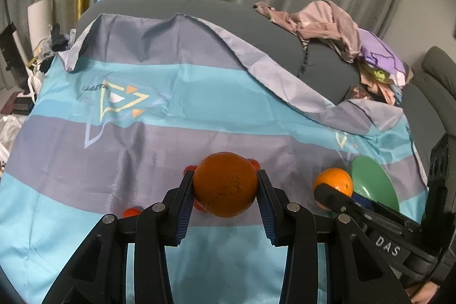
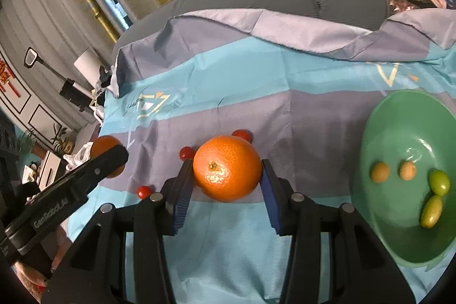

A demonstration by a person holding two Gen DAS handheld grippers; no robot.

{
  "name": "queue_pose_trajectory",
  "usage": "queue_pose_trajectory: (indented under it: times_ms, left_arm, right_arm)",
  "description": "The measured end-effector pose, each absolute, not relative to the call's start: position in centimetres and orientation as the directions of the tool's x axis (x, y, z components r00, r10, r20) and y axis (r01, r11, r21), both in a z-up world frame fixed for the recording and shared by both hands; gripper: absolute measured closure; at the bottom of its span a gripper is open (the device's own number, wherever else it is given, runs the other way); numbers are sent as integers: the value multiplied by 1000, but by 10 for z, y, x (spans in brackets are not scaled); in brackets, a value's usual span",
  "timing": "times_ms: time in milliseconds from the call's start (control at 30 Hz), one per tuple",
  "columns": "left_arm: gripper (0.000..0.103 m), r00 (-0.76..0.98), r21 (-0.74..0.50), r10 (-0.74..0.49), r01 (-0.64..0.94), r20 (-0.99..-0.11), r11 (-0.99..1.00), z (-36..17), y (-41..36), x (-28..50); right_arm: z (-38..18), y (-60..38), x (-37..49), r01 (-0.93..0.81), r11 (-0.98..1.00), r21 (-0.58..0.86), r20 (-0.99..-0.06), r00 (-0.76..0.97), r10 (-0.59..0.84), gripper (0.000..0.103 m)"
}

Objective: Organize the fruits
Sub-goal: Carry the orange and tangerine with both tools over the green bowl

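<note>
- Both my grippers fill the lower part of their views, each with an orange between its blue pads.
- My left gripper [image 1: 225, 184] is clamped on the darker orange [image 1: 225, 183]; both pads press its sides, and it seems held slightly above the cloth [image 1: 114, 150], though I cannot be sure it is lifted.
- My right gripper [image 2: 227, 170] brackets the brighter orange [image 2: 227, 168], stem scar facing me. The left pad touches it; the right pad is at its edge, and I cannot tell whether the grip is closed or whether the fruit is still resting on the cloth.
- Small red tomatoes lie on the cloth around the right gripper: one [image 2: 186, 153] just past its left finger, one [image 2: 242, 135] beyond the orange, one [image 2: 144, 191] to the left of that finger.
- Red tomatoes also peek out beside my left gripper, one [image 1: 132, 211] just left of its fingers.
- To the right of my right gripper sits a green bowl [image 2: 399, 244], near but not touching. It holds two small tan fruits [image 2: 379, 172] and two green oval ones [image 2: 431, 210].
- Far beyond both grippers, a heap of clothes [image 1: 342, 27] lies on a grey cushion [image 1: 322, 61].
</note>
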State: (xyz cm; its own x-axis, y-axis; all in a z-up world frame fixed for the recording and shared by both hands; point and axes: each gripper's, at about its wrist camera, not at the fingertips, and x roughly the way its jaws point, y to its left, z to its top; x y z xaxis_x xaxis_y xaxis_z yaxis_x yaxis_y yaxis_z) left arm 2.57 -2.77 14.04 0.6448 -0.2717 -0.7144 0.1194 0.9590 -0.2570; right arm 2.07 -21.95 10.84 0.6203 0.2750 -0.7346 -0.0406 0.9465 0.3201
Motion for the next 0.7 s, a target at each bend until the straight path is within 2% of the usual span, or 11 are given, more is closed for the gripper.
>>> queue_pose_trajectory:
  times_ms: [700]
  left_arm:
    - [61, 597, -250, -387, 302, -703, 920, 146, -86, -1]
  right_arm:
    - [129, -281, -10, 77, 930, 360, -692, 690, 210, 57]
